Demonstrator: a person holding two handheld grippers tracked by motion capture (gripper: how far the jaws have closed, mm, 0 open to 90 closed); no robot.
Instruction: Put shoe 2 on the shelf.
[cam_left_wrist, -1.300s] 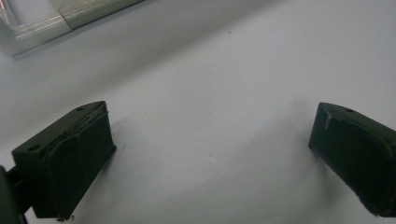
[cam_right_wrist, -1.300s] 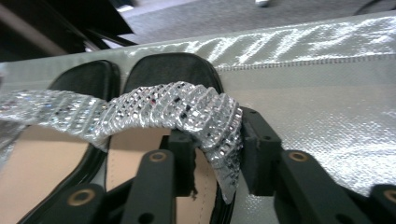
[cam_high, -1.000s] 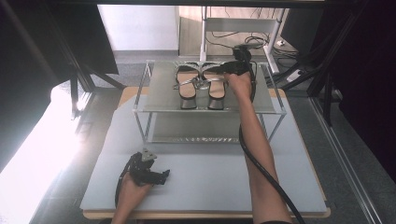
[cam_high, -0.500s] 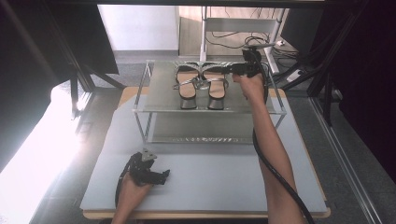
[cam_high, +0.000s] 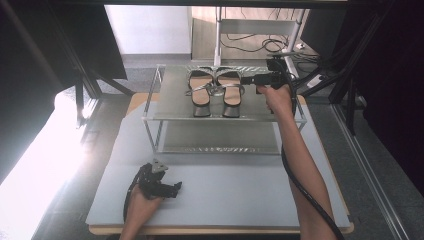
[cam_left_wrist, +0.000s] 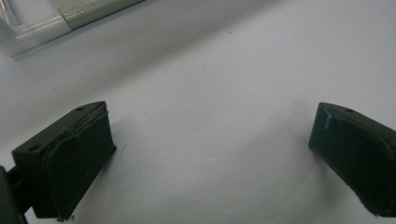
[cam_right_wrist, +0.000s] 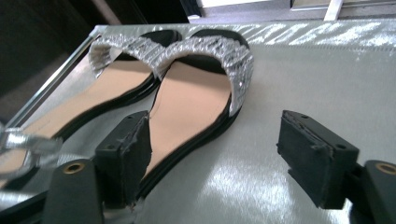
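Two silver-strapped black sandals (cam_high: 215, 90) stand on one glass shelf rack (cam_high: 170, 112); the right gripper (cam_high: 250, 80), just opening, holds nothing, and the left gripper (cam_high: 172, 189) is open on the desk (cam_high: 240, 185).

Between the right gripper's (cam_right_wrist: 212, 158) matt black pads (cam_right_wrist: 133, 154), which look like worn rubber with frayed edges, lies a sandal (cam_right_wrist: 191, 109) with a smooth, tan, leather-like insole, a glossy black sole edge and a glittery, rough silver strap. Beside it, just past the one pad, lies a second sandal (cam_right_wrist: 107, 88) of the same finish. Under both pads spreads a shelf (cam_right_wrist: 327, 79) of brushed, shiny silver metal that throws bright glare. The left gripper's (cam_left_wrist: 208, 154) pads (cam_left_wrist: 74, 163) are matt black too, dull and slightly scuffed. Beneath them lies a mat (cam_left_wrist: 210, 70), pale grey, smooth and matt, like plastic sheet.
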